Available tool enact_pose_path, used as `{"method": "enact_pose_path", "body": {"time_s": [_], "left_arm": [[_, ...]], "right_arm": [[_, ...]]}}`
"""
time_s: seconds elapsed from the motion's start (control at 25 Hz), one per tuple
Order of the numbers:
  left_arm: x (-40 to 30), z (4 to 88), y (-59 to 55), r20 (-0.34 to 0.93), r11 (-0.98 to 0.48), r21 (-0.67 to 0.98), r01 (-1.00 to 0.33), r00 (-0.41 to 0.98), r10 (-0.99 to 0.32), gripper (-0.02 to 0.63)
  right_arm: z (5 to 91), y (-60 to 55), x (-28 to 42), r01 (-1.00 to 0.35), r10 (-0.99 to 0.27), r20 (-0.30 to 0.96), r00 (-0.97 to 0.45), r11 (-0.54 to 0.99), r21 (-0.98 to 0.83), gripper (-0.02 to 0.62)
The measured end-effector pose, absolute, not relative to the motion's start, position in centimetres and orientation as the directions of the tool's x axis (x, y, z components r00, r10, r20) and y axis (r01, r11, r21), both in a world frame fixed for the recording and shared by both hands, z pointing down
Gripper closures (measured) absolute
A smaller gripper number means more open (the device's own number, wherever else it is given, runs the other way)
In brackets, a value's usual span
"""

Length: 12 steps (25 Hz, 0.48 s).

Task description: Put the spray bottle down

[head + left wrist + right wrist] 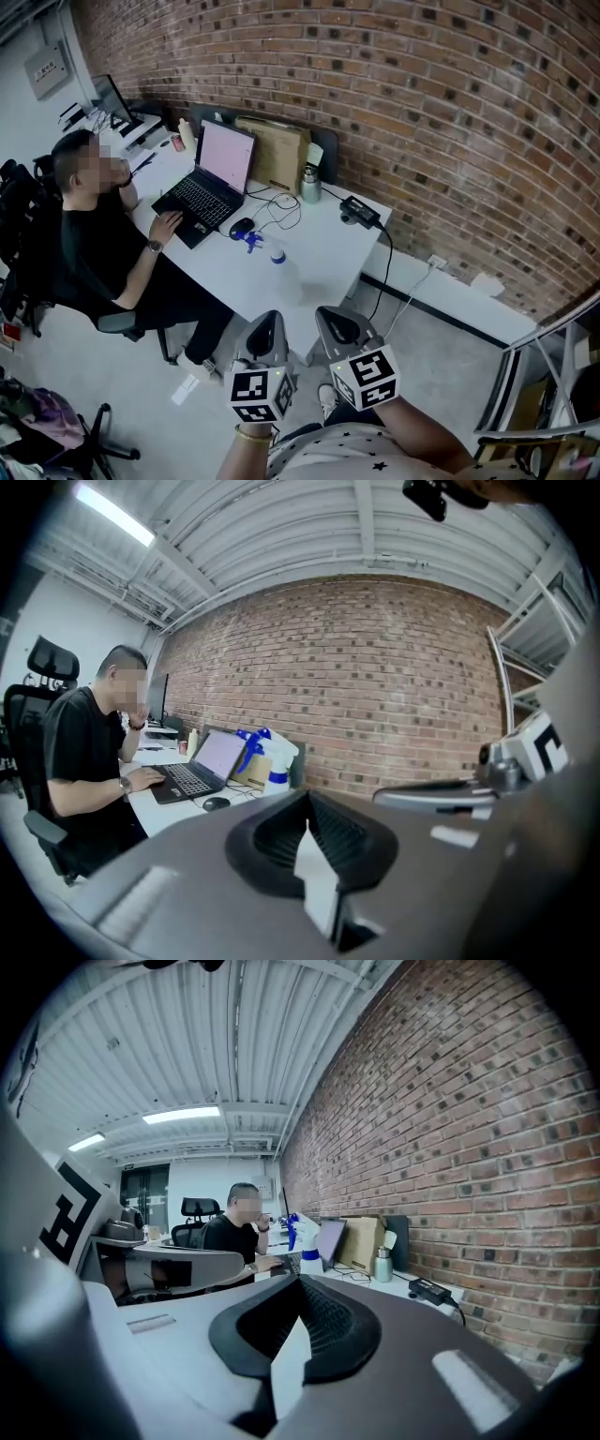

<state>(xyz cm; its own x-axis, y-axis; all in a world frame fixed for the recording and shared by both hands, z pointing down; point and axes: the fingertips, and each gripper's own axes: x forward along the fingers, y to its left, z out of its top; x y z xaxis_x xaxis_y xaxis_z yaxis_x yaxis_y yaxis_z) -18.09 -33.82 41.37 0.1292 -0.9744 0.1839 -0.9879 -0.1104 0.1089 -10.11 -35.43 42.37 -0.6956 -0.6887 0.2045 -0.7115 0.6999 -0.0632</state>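
Spray bottle (273, 251) stands upright on the white surface (323, 258), just beside the mouse (241, 227), well ahead of your tools. Your left tool (265, 325) and right tool (336, 323) have their jaws closed, empty, over the floor short of the surface's near edge. Bare surface right of the bottle; a seated person (89, 234) takes up the left side.

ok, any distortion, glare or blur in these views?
Head view: fisheye bows the brick wall; light even, no glare. Left gripper view: black vignette at corners, left claw soft near the lens. Right gripper view: same vignette, ceiling strip lights bright.
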Motion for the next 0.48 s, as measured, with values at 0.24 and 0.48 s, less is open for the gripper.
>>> {"method": "enact_pose_path", "body": {"time_s": [0.24,0.48], "left_arm": [[-18.74,41.32,-33.47,0.174,-0.090,0.108,-0.990,0.108,-0.979,0.598],[-18.98,41.35,-33.26,0.176,-0.084,0.101,-0.991,0.101,-0.979,0.598]], "right_arm": [[42.23,-35.30,-10.44,-0.709,-0.688,0.201,-0.698,0.704,-0.052,0.598],[42.27,-34.98,-10.70,-0.703,-0.681,0.208,-0.702,0.709,-0.053,0.597]]}}
